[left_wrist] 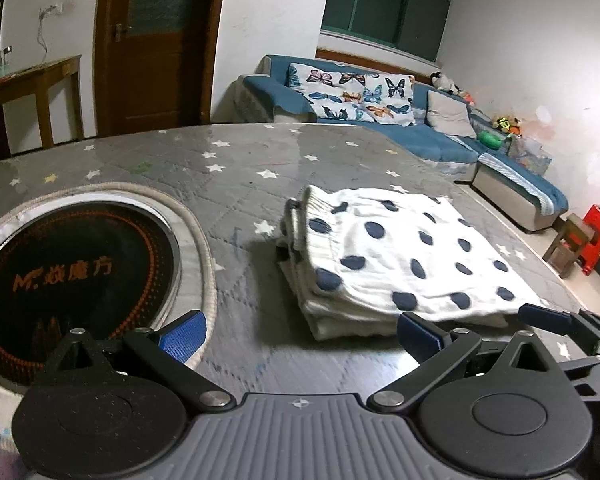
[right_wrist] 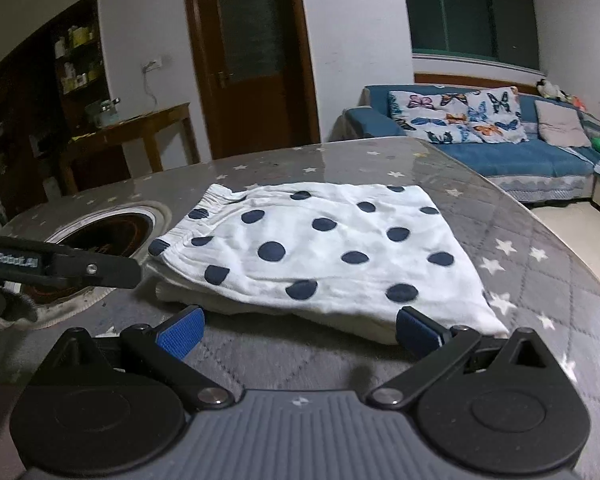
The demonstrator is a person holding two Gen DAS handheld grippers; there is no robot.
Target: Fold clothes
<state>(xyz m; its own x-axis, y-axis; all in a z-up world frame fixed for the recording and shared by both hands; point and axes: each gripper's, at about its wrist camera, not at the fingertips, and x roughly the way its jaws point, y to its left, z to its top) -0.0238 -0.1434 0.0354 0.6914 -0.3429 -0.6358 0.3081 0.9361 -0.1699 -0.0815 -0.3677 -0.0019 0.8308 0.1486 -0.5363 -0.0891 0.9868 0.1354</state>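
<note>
A white garment with dark blue dots (left_wrist: pixel 396 260) lies folded in a stack on the grey star-patterned table (left_wrist: pixel 236 160). It also shows in the right wrist view (right_wrist: pixel 324 252). My left gripper (left_wrist: pixel 300 332) is open and empty, just in front of the garment's near left corner. My right gripper (right_wrist: pixel 300 328) is open and empty at the garment's near edge. The right gripper's fingers (left_wrist: pixel 548 316) show at the right of the left wrist view. The left gripper's finger (right_wrist: pixel 80 266) shows at the left of the right wrist view.
A round black induction cooktop (left_wrist: pixel 76 272) is set into the table left of the garment. A blue sofa (left_wrist: pixel 440 136) with butterfly cushions stands behind. A wooden door (right_wrist: pixel 252 56), a side table (right_wrist: pixel 140 136) and a red stool (left_wrist: pixel 596 236) are around.
</note>
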